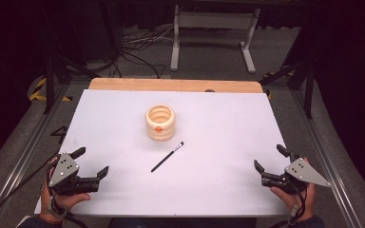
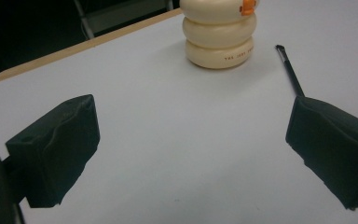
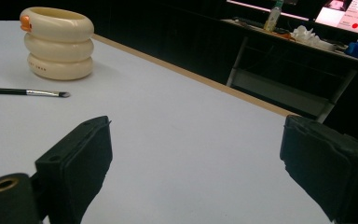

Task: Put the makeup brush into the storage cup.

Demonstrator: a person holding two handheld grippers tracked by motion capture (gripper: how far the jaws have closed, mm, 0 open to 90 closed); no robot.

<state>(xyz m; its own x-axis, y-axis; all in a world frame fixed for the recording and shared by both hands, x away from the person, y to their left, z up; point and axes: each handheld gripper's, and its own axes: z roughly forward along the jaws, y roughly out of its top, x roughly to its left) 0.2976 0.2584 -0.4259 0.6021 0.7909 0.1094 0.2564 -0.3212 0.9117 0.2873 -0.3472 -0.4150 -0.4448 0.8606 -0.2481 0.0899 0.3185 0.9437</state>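
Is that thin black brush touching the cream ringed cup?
Apart. The high view shows bare white table between the brush tip and the cup; the right gripper view shows the same gap.

- A white table (image 1: 218, 118) is seen from above, with a bare wooden strip (image 1: 176, 85) along its far edge at 12 o'clock.
- A cream ribbed holder (image 1: 160, 123), open at the top and marked with a small orange spot on its near side, is set upright just beyond the table's middle.
- A thin black brush (image 1: 167, 156) is laid flat at 5 o'clock of the holder, near it but apart, its tip turned toward 1 o'clock.
- The left gripper (image 1: 93, 163) is held at 8 o'clock near the table's corner, jaws spread wide.
- The right gripper (image 1: 269, 158) is held at 4 o'clock, jaws likewise parted, well apart from the brush.
- A white metal frame (image 1: 212, 21) is seen on the floor beyond the table.
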